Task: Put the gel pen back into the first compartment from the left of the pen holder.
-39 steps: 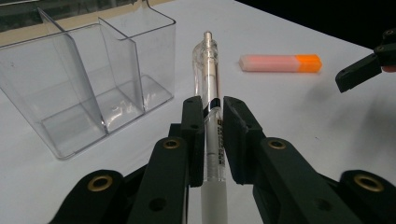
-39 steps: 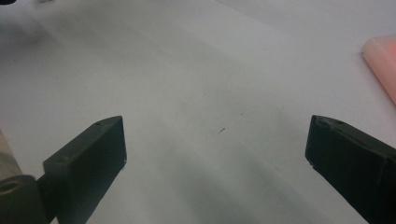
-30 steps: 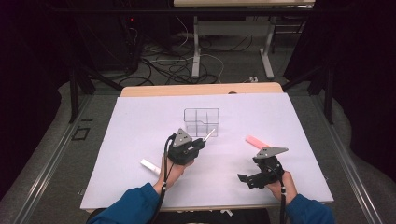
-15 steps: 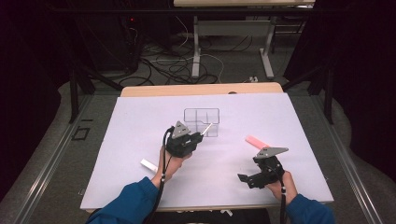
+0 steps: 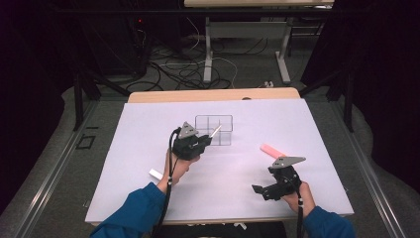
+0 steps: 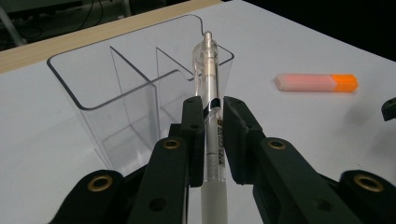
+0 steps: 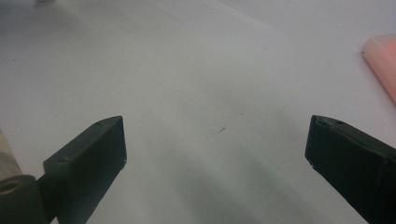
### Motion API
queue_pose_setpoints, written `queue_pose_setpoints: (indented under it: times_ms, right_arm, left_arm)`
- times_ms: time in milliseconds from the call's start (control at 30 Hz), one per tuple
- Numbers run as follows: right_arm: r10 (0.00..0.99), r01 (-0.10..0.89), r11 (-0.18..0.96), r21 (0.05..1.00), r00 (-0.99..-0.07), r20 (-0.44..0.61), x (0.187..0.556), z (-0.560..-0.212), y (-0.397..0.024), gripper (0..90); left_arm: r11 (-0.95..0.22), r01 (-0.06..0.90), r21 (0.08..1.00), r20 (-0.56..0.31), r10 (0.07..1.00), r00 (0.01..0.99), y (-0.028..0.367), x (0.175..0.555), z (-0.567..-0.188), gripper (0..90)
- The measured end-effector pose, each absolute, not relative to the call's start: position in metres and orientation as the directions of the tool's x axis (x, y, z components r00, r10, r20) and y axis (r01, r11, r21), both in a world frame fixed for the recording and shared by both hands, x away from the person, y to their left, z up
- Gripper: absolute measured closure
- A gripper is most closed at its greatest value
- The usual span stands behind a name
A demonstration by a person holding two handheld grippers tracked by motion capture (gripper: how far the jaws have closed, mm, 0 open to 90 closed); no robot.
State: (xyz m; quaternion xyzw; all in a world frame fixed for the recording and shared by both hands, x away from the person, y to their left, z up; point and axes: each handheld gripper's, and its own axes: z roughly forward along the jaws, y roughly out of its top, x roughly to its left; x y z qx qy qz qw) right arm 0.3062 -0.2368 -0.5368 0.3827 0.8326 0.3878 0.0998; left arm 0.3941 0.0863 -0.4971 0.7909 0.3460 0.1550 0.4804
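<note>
Pen (image 6: 209, 107) is pinched between the jaws of the left gripper (image 5: 207, 140), its tip above the clear organizer (image 5: 214, 130). I judge the carrying step is in hand; next it must tilt upright over one compartment. Right gripper (image 5: 257, 188) rests wide open near the pink highlighter (image 5: 271, 150).

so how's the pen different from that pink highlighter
The pen is clear and white, thin, clamped in the left gripper and raised toward the clear organiser. The pink highlighter is stubby and flat-sided with an orange end, and lies loose on the white table. Both are writing tools, neither yet in the organiser.
</note>
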Motion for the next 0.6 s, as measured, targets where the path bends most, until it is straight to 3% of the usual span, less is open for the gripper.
queue_pose_setpoints:
  times_ms: [600]
  right_arm:
    - [0.718,0.556,0.403,0.727,-0.685,0.125,0.307,-0.538,-0.237,4.9]
  left_arm:
    - [-0.272,0.373,0.887,-0.063,0.729,0.681,0.084,0.420,-0.481,79.3]
